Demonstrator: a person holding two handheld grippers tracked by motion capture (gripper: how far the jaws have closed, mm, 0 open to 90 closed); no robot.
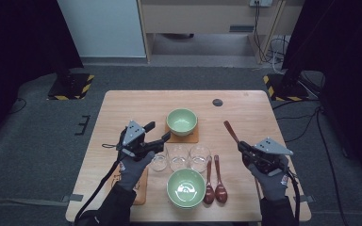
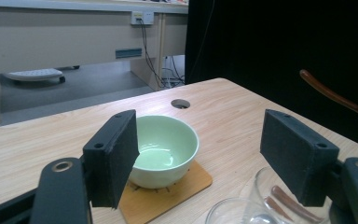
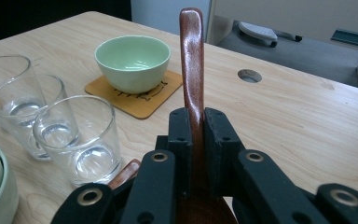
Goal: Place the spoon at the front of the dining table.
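Item held: one wooden spoon (image 3: 192, 60), dark reddish-brown, glossy, slim handle with a rounded tip. Your right claw (image 3: 193, 140) is pressed together on its handle near the bowl end, so the handle juts up and away over the counter (image 1: 245, 113), above the right side. Your left claw (image 2: 196, 154) stands spread, holding nothing, aimed at the pale green bowl (image 2: 163, 149) on its wooden coaster (image 2: 168, 191). Nearby stock: three clear glasses (image 1: 179, 157), two more spoons (image 1: 215, 186) lying flat, a second green bowl (image 1: 185, 188).
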